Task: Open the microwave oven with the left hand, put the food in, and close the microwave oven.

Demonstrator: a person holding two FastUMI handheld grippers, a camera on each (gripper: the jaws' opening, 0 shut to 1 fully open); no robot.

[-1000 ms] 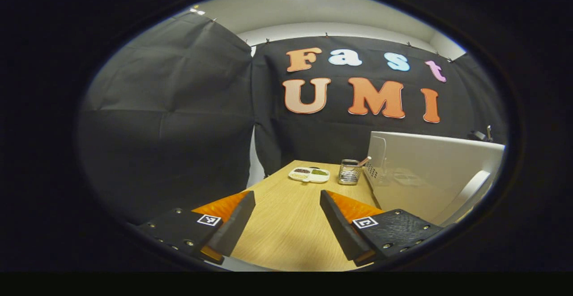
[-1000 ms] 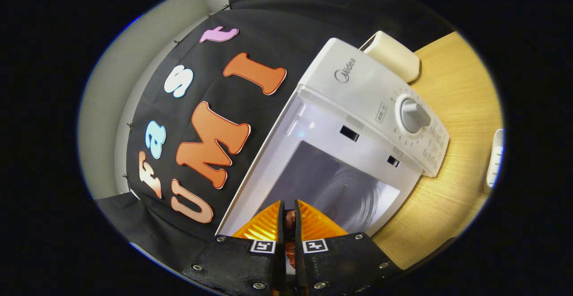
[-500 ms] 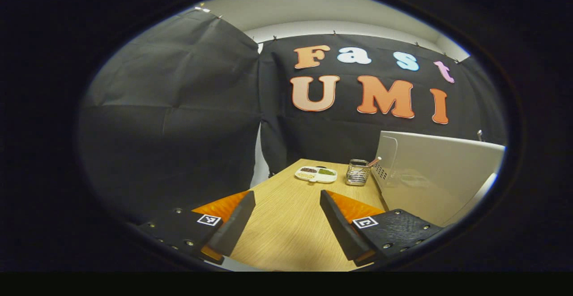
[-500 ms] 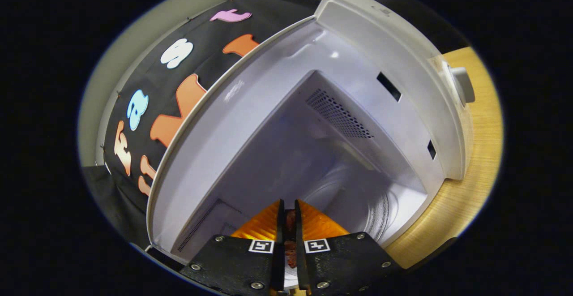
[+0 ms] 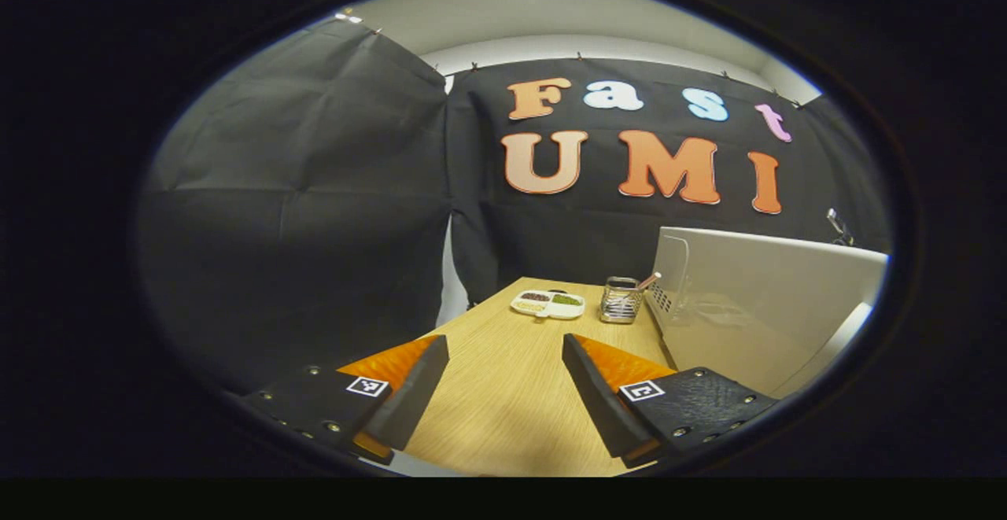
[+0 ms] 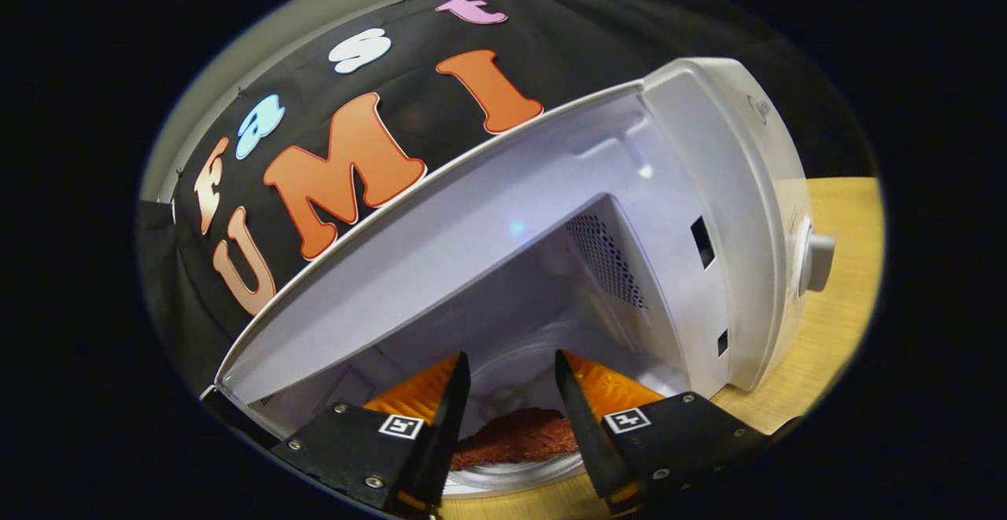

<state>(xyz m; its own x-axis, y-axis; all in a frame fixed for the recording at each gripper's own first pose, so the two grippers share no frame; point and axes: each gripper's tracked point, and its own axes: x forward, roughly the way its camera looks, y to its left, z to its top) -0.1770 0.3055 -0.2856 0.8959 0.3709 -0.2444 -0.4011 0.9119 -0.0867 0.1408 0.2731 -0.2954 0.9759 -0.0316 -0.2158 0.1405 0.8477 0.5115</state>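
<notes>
Letting go of the food (image 6: 515, 435), my right tongs (image 6: 511, 418) stand spread, the reddish-brown piece lying between the fingers on the glass turntable inside the microwave (image 6: 708, 213). I judge the putting-in step nearly done; next I should draw the right tongs straight back past the cavity's front edge. My left tongs (image 5: 503, 390) hang spread and empty over the bench (image 5: 503, 425), the open door (image 5: 755, 307) just to their right. Bare bench lies ahead for swinging it closed.
</notes>
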